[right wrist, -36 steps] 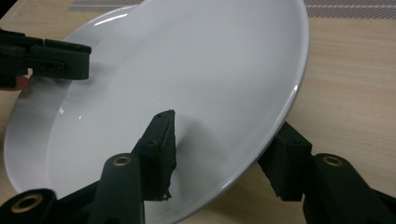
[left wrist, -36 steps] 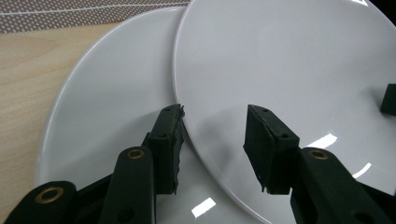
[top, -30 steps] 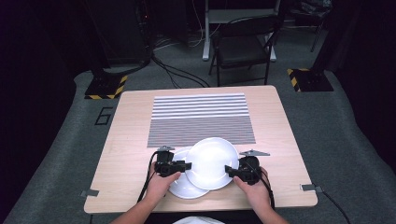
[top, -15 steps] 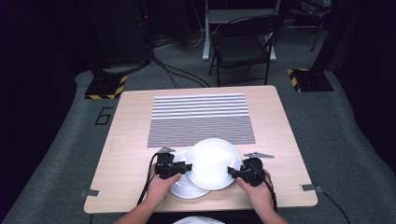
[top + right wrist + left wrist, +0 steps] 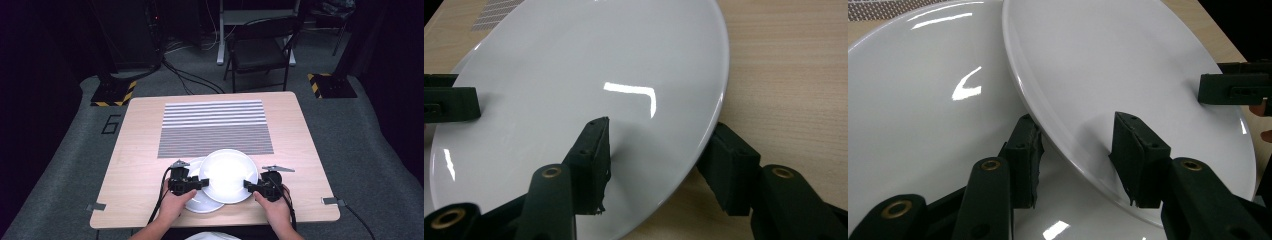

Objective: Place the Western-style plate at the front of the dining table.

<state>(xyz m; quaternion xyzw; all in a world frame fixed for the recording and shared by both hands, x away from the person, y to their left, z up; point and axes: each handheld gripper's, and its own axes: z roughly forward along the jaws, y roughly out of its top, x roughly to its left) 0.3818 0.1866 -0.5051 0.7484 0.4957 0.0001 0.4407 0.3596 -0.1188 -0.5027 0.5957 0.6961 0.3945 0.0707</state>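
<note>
Upper plate: a round, glossy white ceramic plate (image 5: 227, 175) sits near the front edge of the light wooden worktop (image 5: 135, 165), just in front of the grey striped placemat (image 5: 215, 127). Its left part overlaps a second plate.
Lower plate: another round white glossy plate (image 5: 200, 202), partly covered by the upper one, lies flat on the worktop.
Left gripper: the black left gripper (image 5: 202, 183) meets the upper plate's left rim; in the left gripper view one of its fingers (image 5: 1138, 160) lies over the plate's top face and the other below the rim, above the lower plate. The fingers have just been easing apart with the rim between them, and a gap shows around the rim.
Right gripper: the black right gripper (image 5: 247, 185) is at the upper plate's right rim; in the right gripper view one of its fingers (image 5: 591, 160) is above the plate's face and the other below the edge, by the wood. These fingers have just been spreading too, standing apart with the rim between them.
Hands: the person's hands come in from the near edge, one behind each gripper.
</note>
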